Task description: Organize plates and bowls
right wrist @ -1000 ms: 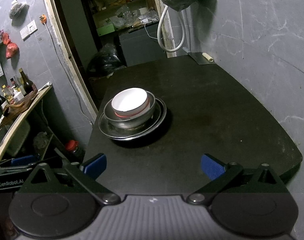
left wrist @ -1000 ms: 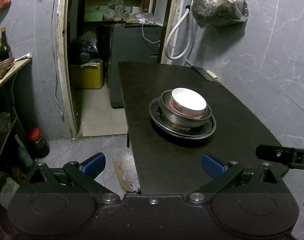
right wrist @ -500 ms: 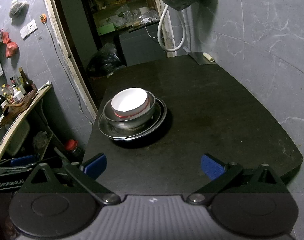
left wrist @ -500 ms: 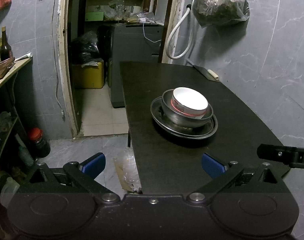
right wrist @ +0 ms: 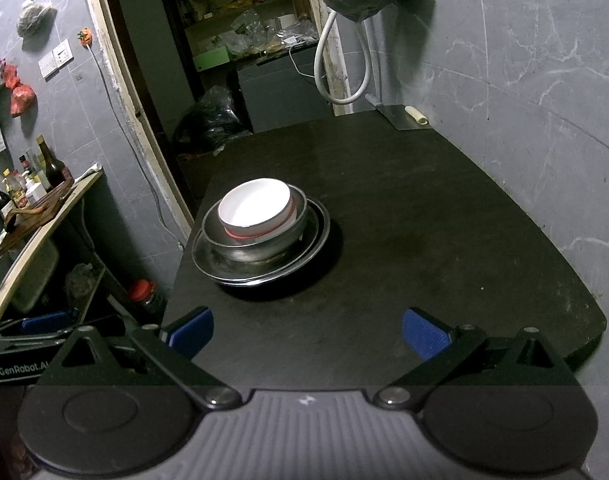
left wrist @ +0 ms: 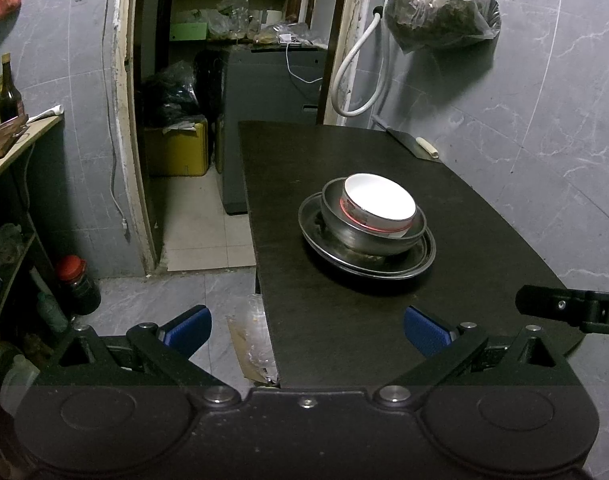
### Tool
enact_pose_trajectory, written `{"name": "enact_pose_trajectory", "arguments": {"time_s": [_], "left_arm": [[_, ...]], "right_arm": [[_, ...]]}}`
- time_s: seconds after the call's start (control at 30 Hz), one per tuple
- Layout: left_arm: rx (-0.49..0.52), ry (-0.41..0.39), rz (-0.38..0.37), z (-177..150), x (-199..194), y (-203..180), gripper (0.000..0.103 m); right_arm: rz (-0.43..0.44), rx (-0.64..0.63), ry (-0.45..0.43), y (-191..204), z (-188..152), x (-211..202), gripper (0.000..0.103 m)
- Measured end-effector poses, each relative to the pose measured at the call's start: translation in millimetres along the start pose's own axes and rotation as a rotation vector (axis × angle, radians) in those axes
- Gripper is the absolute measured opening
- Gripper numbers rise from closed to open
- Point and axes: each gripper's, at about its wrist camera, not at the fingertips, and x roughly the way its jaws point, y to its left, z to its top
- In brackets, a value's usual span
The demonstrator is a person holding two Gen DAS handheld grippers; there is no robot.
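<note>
- Sitting near the bench [right wrist: 424, 208] left edge, the white bowl [right wrist: 256, 208] nests in a steel bowl [right wrist: 260, 246] on plates [right wrist: 316, 236].
- Both tongs, left [left wrist: 306, 330] and right [right wrist: 307, 330], gape empty; the stack lies ahead-left of the right, ahead-right of the left.

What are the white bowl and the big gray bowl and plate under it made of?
The white bowl looks like glazed ceramic: smooth, bright, with a red band. The gray bowl and plate look like steel: dull silvery, with thin rims and reflections.
</note>
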Motion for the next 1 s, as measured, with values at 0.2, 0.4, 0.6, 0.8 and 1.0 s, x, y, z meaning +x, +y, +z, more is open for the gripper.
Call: {"name": "enact_pose_trajectory", "arguments": {"time_s": [0.2,0.4,0.6,0.8,1.0], "left_arm": [[0.0,0.001,0.0,0.3,0.3,-0.3,0.102],[0.0,0.001,0.0,0.6,0.4,-0.6,0.102],[0.001,0.005,0.001,-0.8,1.4,1.0,0.102],[0.0,0.005,0.001,-0.3,1.6,0.8,0.102],[0.006,-0.013,0.062,-1.4,0.7,0.9,0.102]], "right_arm": [[-0.001,0.001,0.001,0.4,0.5,0.3,0.103],[-0.003,0.0,0.003,0.5,0.2,1.0,0.103],[-0.002,0.001,0.003,0.9,0.5,0.9,0.103],[-0.003,0.0,0.006,-0.4,0.3,3.0,0.103],[-0.003,0.0,0.007,-0.1,0.0,3.4,0.103]]}}
